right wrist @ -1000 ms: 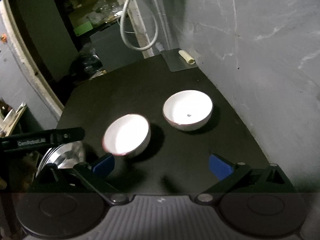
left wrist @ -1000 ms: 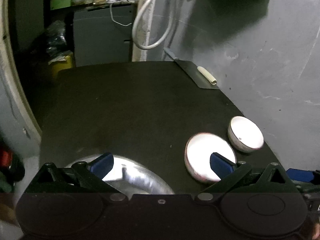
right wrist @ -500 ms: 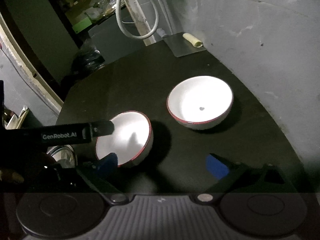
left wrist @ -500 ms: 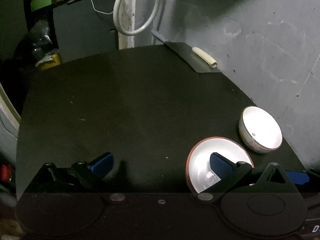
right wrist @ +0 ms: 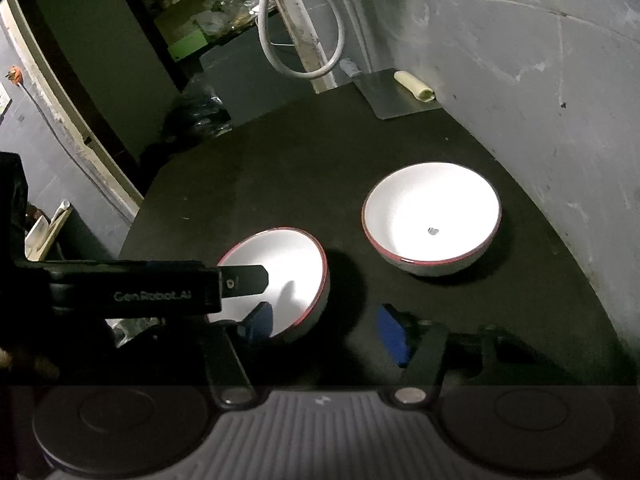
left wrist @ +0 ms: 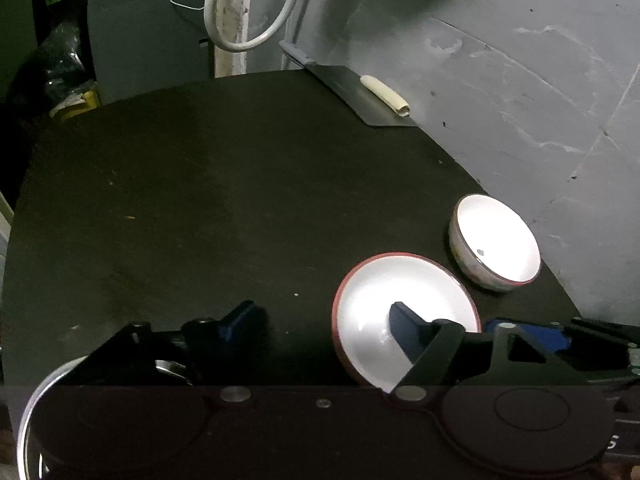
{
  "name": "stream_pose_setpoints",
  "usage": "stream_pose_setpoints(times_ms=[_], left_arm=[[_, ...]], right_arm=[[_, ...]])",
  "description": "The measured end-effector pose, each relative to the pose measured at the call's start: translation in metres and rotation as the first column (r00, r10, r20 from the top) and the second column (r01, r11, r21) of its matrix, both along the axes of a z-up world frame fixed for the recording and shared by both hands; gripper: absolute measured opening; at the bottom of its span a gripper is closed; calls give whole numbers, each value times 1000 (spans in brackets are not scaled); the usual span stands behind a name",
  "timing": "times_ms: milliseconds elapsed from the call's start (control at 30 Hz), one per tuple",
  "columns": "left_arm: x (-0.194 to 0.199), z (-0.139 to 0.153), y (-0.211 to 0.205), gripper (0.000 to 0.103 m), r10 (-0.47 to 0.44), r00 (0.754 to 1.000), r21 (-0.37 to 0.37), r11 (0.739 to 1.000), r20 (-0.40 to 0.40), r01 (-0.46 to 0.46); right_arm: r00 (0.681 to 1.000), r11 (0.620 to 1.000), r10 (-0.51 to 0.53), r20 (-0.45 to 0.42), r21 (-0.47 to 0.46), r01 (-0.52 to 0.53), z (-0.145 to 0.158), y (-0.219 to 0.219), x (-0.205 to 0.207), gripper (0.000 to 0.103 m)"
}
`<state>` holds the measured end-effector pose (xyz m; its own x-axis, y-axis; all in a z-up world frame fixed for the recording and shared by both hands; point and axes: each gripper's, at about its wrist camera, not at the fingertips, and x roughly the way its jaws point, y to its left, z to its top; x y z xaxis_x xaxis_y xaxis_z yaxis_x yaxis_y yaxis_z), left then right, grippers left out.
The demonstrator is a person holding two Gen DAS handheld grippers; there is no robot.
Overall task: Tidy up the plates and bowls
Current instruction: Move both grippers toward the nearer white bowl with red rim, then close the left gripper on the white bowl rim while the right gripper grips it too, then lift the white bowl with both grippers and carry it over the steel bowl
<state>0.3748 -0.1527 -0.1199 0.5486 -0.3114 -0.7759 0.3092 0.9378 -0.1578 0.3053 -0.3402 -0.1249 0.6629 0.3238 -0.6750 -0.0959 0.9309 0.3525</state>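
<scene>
Two white bowls with red rims sit on the black table. The near bowl (left wrist: 384, 292) (right wrist: 288, 268) has both grippers at it. My left gripper (left wrist: 322, 324) straddles its left rim, one blue pad (left wrist: 404, 326) inside and the other outside; its jaws are closing, with a gap still at the wall. My right gripper (right wrist: 327, 329) straddles the right wall, jaws closing too, pads not touching it. The far bowl (left wrist: 496, 240) (right wrist: 432, 216) stands alone by the wall.
A shiny steel plate (left wrist: 34, 412) lies at the table's near left corner under my left gripper. At the back, a flat metal blade (left wrist: 360, 96) carries a cream roll (left wrist: 384, 94). A grey wall (right wrist: 540, 100) bounds the right side. A white cable loop (left wrist: 248, 36) hangs behind.
Both grippers came forward and down onto the near bowl, and their jaws narrowed. The steel plate that lay between the left fingers now sits behind them.
</scene>
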Motion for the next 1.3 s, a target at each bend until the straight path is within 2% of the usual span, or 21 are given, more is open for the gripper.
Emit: stream_pose_setpoints(times_ms=[67,133,200,300,400,433,600,933,1300], left_arm=[[-1,-1,-1,73,6,1000,0,1000,-2,-6],[0,-2,-1,69,7,1000,-10,1000,-17,-8],[1,-4,0,51,7,999,-26,1000,-44,-9],[0,-5,1,39,15,999,-45,999,-53,-17],[-1,-6,1,23,6,997,-78,997,-77,-12],[-2,-7,2,21,1,996,-93,996,-88,-9],[-13,-3,4,21,25,994,-121,992,-102,-37],[-57,40,21,21,16,1000,-171,985,0,-16],[-126,74,67,21,82,994,-213,975,71,-65]], right_arm=[[1000,1000,8,1,5,-8,0,1,0,59],[1000,1000,13,1,5,-13,-1,2,2,56],[1000,1000,20,0,2,-20,-1,4,5,48],[1000,999,30,-1,16,-30,-2,8,5,37],[1000,999,31,-1,19,-31,0,10,4,33],[1000,999,29,-2,18,-29,0,11,2,33],[1000,1000,15,3,-2,-15,7,13,-7,29],[996,1000,9,93,-25,-7,44,22,-48,29],[986,997,70,149,-42,-64,76,64,-112,29]])
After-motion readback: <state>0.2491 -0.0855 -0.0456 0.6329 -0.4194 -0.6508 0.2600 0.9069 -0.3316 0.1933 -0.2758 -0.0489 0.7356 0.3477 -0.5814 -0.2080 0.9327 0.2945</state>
